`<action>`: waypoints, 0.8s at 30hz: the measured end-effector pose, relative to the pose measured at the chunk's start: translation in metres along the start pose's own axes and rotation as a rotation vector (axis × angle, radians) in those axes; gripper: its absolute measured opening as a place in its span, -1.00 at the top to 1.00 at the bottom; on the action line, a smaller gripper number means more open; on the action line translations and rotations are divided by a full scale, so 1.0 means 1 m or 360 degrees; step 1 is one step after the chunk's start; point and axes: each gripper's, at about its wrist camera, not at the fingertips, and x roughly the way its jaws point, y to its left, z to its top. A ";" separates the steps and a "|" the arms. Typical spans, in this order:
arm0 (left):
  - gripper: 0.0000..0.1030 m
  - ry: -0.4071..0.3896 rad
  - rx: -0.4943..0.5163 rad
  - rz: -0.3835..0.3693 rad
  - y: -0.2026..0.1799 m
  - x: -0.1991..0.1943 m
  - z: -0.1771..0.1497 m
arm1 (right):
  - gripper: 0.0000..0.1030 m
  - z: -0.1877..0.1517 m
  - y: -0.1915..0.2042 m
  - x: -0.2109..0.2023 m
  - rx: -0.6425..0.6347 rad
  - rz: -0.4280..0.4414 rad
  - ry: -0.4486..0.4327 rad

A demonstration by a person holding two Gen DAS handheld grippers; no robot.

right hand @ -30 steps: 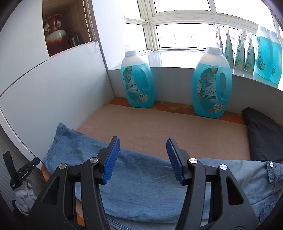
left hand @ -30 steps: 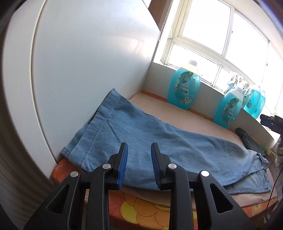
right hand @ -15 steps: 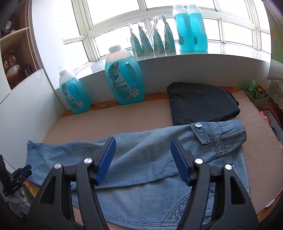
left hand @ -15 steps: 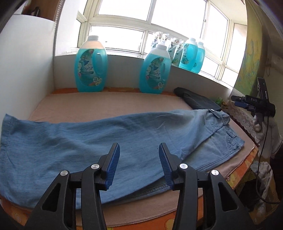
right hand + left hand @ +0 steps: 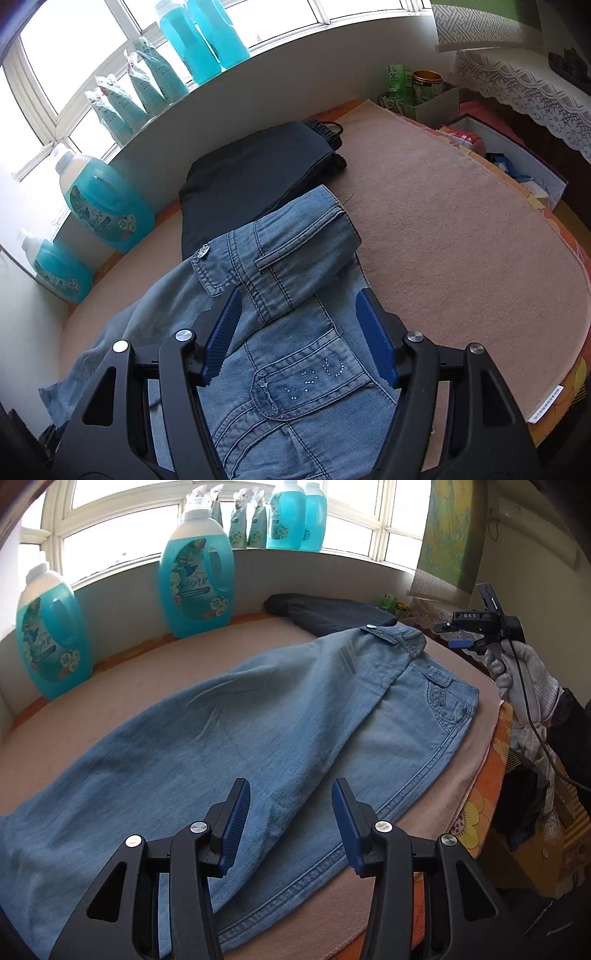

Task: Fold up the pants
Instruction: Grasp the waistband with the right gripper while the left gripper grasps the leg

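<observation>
**a:** ok so where are the jeans (image 5: 240, 731) sitting right now?

**b:** flat on the beige mat (image 5: 147, 664), lengthwise; one leg is folded over the other, hems out to the left in the left wrist view, waistband end (image 5: 295, 251) off to the right near the mat's rounded edge; the buttoned waist flap lies just against a folded black garment (image 5: 258, 166) behind it

**a:** and the grippers? holding anything?

**b:** nope; left gripper (image 5: 288, 827) hangs above the thigh part of the denim, blue pads moderately apart, nothing pinched between them; right gripper (image 5: 299, 336) is over the waistband and the back pocket with the little studs (image 5: 314, 373), jaws spread wider, also empty; whether its fingertips actually brush the cloth i can't tell from this angle

**a:** can you see the other hand at all?

**b:** yeah, in the left wrist view a gloved hand (image 5: 524, 686) holds the right gripper's handle past the mat's right edge

**a:** background stuff?

**b:** two big blue detergent bottles (image 5: 195, 579) standing on the surface against the low wall; more bottles and pouches up on the windowsill (image 5: 184, 92); a box with a tin (image 5: 424, 88) beyond the far corner
</observation>
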 end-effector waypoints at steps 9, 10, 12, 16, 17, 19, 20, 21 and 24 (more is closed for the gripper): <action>0.13 0.0159 0.0287 0.0081 -0.021 0.030 0.005 | -0.30 0.005 -0.006 0.037 0.0134 0.0104 0.0079; 0.13 0.0169 0.0327 0.0089 -0.024 0.032 0.005 | -0.28 0.006 -0.005 0.041 0.0136 0.0118 0.0091; 0.13 0.0186 0.0386 0.0112 -0.031 0.038 0.006 | -0.24 0.005 -0.002 0.048 0.0126 0.0118 0.0112; 0.13 0.0220 0.0434 0.0129 -0.036 0.049 0.007 | -0.23 0.007 0.000 0.060 0.0142 0.0096 0.0125; 0.13 0.0222 0.0438 0.0132 -0.036 0.051 0.007 | -0.22 0.007 -0.001 0.063 0.0156 0.0102 0.0130; 0.13 0.0226 0.0455 0.0148 -0.037 0.055 0.007 | -0.21 0.008 -0.002 0.069 0.0172 0.0099 0.0141; 0.13 0.0229 0.0464 0.0162 -0.038 0.058 0.007 | -0.21 0.008 -0.002 0.071 0.0177 0.0095 0.0143; 0.13 0.0228 0.0468 0.0181 -0.037 0.059 0.007 | -0.21 0.008 -0.003 0.073 0.0182 0.0094 0.0143; 0.13 0.0221 0.0471 0.0216 -0.035 0.063 0.007 | -0.17 0.007 -0.002 0.076 0.0171 0.0087 0.0136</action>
